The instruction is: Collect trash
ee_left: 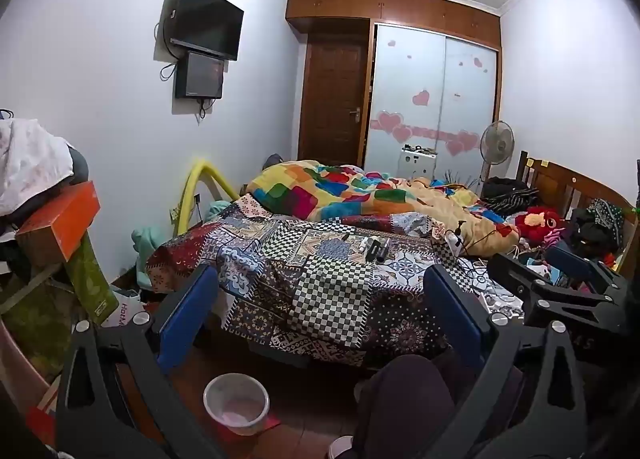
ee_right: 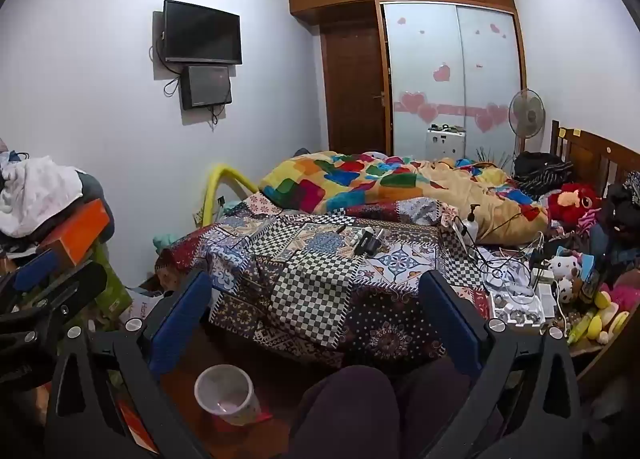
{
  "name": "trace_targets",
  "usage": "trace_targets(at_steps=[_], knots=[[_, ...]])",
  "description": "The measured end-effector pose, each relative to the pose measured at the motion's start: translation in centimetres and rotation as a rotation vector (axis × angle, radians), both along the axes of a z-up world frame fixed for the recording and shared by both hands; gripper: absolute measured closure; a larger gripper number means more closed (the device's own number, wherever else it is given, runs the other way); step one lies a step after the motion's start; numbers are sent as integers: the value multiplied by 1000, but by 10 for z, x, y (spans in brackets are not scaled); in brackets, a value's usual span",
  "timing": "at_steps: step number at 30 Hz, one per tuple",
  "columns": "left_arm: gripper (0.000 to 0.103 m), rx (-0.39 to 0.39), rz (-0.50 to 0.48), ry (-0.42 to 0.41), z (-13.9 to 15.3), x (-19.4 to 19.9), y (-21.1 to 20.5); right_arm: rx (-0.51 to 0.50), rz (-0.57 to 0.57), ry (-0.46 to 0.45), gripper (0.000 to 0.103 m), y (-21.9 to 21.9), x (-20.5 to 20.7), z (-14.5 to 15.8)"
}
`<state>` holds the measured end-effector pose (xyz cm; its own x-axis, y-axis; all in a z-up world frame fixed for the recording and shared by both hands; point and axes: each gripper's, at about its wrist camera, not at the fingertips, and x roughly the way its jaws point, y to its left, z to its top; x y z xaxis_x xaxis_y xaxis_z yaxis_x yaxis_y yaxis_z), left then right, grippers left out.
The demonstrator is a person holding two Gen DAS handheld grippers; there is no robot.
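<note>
A small white waste bin (ee_left: pixel 237 403) stands on the floor at the foot of the bed; it also shows in the right wrist view (ee_right: pixel 226 393). Small dark and white items (ee_left: pixel 374 247) lie on the patchwork cover (ee_left: pixel 320 283); they also show in the right wrist view (ee_right: pixel 366 243). My left gripper (ee_left: pixel 324 307) is open and empty, held above the bin in front of the bed. My right gripper (ee_right: pixel 318 305) is open and empty beside it. The right gripper shows at the right of the left wrist view (ee_left: pixel 560 279), and the left gripper at the left of the right wrist view (ee_right: pixel 52 283).
A colourful blanket (ee_right: pixel 360 183) is heaped on the bed. Plush toys, cables and white boxes (ee_right: pixel 532 291) crowd the bed's right side. A pile with an orange box (ee_left: pixel 60 223) and clothes stands at left. A person's knees (ee_right: pixel 360 411) are below. A fan (ee_right: pixel 526 113) stands by the wardrobe.
</note>
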<state>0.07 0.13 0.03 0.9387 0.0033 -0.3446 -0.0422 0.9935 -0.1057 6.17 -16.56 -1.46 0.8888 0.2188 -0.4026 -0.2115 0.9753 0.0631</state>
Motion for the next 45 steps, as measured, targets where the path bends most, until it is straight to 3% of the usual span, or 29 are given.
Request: trace_targets(at_steps=[9, 45], knots=[[0, 7, -1, -29, -3, -9, 2, 12, 2, 4, 0, 1, 1, -1], [0, -6, 0, 20, -9, 0, 4, 37, -5, 24, 0, 0, 4, -6]])
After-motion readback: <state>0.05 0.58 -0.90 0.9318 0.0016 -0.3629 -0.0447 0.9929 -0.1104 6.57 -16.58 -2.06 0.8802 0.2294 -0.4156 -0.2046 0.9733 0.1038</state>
